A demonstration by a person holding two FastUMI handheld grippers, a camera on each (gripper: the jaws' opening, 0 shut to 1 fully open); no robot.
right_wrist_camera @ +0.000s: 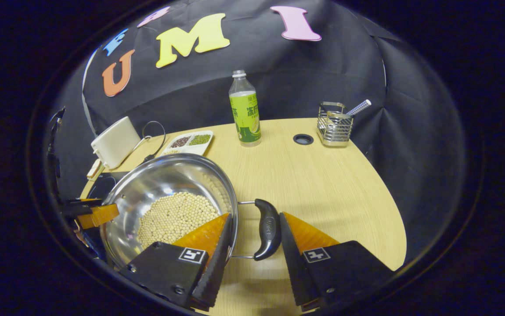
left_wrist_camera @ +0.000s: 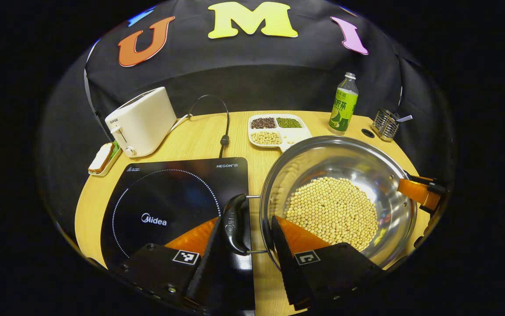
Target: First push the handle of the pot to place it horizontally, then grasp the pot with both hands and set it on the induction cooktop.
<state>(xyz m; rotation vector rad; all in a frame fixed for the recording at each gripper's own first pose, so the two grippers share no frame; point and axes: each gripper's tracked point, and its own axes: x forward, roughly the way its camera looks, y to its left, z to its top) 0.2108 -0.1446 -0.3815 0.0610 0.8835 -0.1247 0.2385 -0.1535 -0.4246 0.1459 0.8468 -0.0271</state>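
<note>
My left gripper [left_wrist_camera: 243, 232] stood spread around the pot's [left_wrist_camera: 358, 166] near side handle [left_wrist_camera: 235, 224], 1 finger on each side of the black grip, with gaps showing, so it was not clamped on it. That handle lay over the right edge of the induction cooktop [left_wrist_camera: 164, 206], while the pot itself sat on the counter [left_wrist_camera: 200, 136] just beside the cooktop, its bowl holding a heap of pale beans [left_wrist_camera: 331, 210].

My right gripper [right_wrist_camera: 252, 237] was likewise parted around the opposite handle [right_wrist_camera: 268, 228], 1 finger over the pot's rim and the other on the counter side, neither pressing on the grip. In the left gripper view that right gripper appeared at the pot's far rim.

Behind the cooktop stood a white toaster [left_wrist_camera: 140, 120] with its cord [left_wrist_camera: 217, 114] looping across the counter, and a small dish with bread [left_wrist_camera: 102, 159] lay beside it. A divided tray [left_wrist_camera: 276, 130] of 3 kinds of beans sat just behind the pot. A green bottle [right_wrist_camera: 244, 109] stood upright farther back, and a wire holder [right_wrist_camera: 333, 123] stood near the counter's far edge.
</note>
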